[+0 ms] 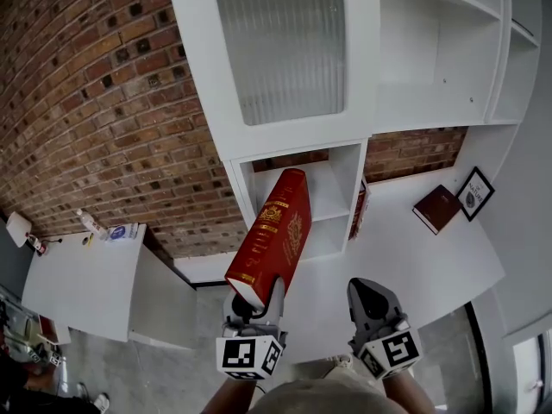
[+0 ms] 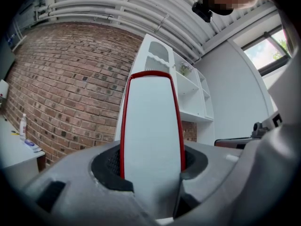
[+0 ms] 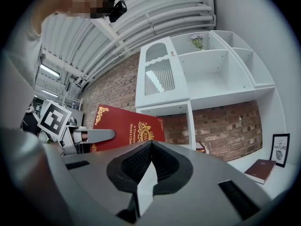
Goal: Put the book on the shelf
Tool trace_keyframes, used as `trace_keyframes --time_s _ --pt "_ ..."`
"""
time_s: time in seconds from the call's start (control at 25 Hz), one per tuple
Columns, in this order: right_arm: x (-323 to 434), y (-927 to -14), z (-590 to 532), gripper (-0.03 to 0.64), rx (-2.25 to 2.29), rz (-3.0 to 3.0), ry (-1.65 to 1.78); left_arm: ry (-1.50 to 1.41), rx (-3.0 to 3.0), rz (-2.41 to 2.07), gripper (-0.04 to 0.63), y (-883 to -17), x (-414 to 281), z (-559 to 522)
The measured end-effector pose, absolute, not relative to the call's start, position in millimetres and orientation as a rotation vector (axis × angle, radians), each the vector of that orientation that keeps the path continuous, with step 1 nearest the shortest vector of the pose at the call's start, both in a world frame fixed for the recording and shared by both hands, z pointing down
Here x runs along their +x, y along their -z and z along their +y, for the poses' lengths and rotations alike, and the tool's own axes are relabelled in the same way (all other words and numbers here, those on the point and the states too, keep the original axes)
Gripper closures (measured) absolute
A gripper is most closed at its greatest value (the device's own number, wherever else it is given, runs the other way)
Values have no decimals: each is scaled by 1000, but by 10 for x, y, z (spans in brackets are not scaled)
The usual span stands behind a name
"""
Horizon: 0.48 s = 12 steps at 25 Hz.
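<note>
A thick red book (image 1: 274, 235) with gold ornament stands tilted in the air, its top end just in front of the open cubby (image 1: 332, 198) of the white shelf unit. My left gripper (image 1: 256, 297) is shut on the book's lower end. In the left gripper view the book's white page edge (image 2: 153, 126) fills the gap between the jaws. My right gripper (image 1: 367, 293) hangs to the right of the book, shut with nothing in it. In the right gripper view the jaws meet, and the book's cover (image 3: 127, 128) shows beyond my right gripper (image 3: 150, 147), at its left.
A dark red book (image 1: 435, 207) lies on the white counter (image 1: 405, 248) beside a framed picture (image 1: 475, 192). A thin book (image 1: 359, 210) leans by the cubby's right wall. Above is a ribbed glass door (image 1: 280, 46). At the left a white desk (image 1: 78, 283) holds a bottle (image 1: 90, 222).
</note>
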State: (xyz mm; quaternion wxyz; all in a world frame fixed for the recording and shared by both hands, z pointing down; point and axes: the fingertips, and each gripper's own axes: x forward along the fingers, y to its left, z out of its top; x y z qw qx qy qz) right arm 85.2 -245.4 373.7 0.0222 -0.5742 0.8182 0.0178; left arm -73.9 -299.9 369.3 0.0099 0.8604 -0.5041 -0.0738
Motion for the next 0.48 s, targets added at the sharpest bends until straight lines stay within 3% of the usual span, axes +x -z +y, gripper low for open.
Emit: trace_keyframes --time_s 0.48 --pt "1050 -3696 -2784 611 -1670 2630 -4 224 2586 -1718 368 -3646 -584 -3196"
